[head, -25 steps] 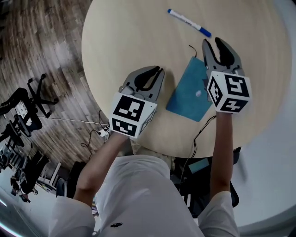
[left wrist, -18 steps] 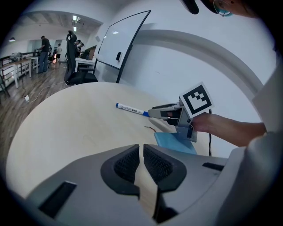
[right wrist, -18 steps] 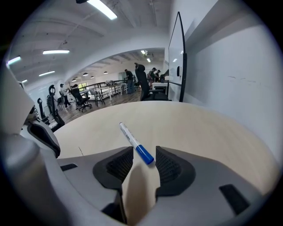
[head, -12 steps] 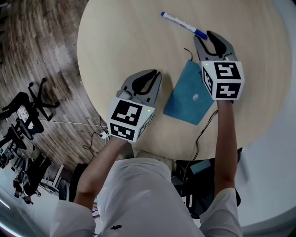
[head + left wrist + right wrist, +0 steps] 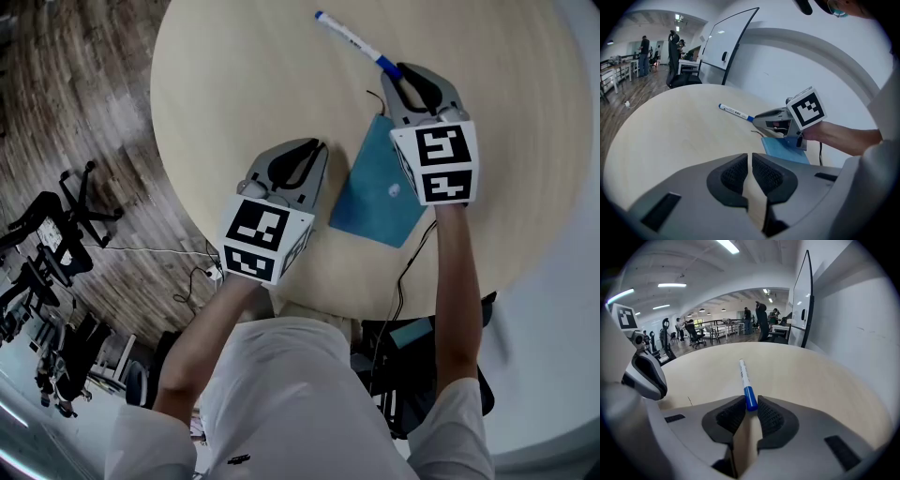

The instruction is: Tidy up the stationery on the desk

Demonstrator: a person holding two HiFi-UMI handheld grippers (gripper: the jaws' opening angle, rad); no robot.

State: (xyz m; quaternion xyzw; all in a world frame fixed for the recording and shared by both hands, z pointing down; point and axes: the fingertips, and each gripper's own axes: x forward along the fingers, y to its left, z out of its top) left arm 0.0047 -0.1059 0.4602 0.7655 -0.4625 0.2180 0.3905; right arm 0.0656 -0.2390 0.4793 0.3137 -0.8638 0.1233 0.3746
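A white marker with a blue cap lies on the round wooden table, toward its far side. My right gripper has its jaws shut on the cap end; in the right gripper view the pads press both sides of the cap of the marker. A blue notebook lies flat just behind that gripper, partly under its cube. My left gripper rests to the notebook's left, shut and holding nothing. The left gripper view shows the marker, the notebook and the right gripper.
A thin black cord curls off the notebook's far corner. The table's near edge runs just behind both grippers. Office chairs and cables are on the wood floor at left. A whiteboard and a curved white wall stand beyond the table.
My right gripper has moved forward from over the notebook to the marker and its jaws have closed round the blue cap. The left gripper has stayed put.
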